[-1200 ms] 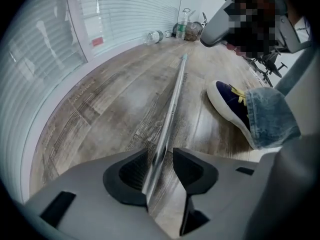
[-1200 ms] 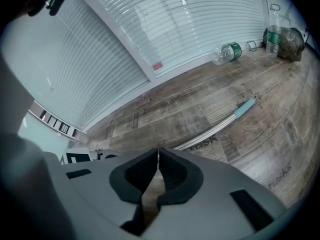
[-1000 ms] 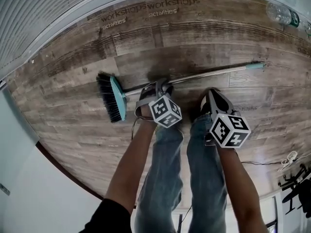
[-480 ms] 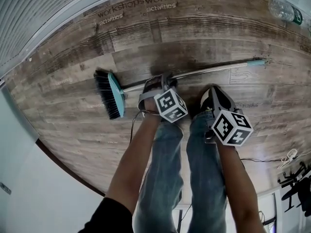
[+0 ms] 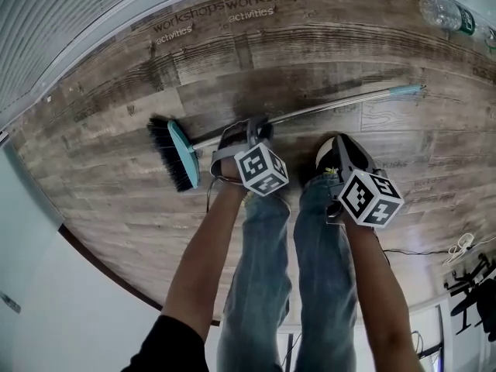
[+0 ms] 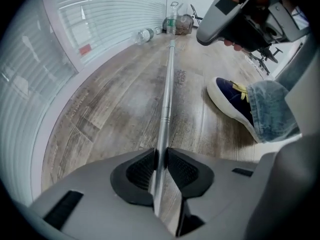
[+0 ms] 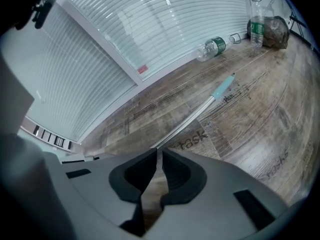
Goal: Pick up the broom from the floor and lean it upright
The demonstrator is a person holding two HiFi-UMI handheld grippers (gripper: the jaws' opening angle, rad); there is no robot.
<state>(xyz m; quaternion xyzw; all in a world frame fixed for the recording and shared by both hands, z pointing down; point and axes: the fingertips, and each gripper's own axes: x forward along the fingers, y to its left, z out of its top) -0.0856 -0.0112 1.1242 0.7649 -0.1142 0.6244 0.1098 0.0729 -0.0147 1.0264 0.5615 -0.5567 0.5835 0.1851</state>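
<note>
The broom lies flat on the wooden floor, with its black-bristled teal head (image 5: 175,155) at the left. Its metal handle (image 5: 333,105) runs right to a teal grip (image 5: 404,91). My left gripper (image 5: 251,128) points down over the handle near the head. In the left gripper view its jaws are closing, and the pads (image 6: 145,169) of the left gripper (image 6: 161,156) press on the handle (image 6: 167,94) from both sides. My right gripper (image 5: 339,139) hangs just short of the handle, shut on nothing. In the right gripper view, the handle (image 7: 200,111) and teal grip (image 7: 223,88) lie beyond the right gripper (image 7: 159,156).
A wall of white blinds (image 7: 150,29) borders the far side of the floor. A bottle on its side (image 7: 212,46), an upright bottle (image 7: 256,26) and a dark bag (image 7: 274,28) sit past the broom's grip end. My shoe (image 6: 232,101) stands beside the handle. A white cable (image 5: 459,254) lies at right.
The left gripper stays over the handle near the broom head and has shifted only slightly. The broom still lies on the floor and the right gripper holds its place.
</note>
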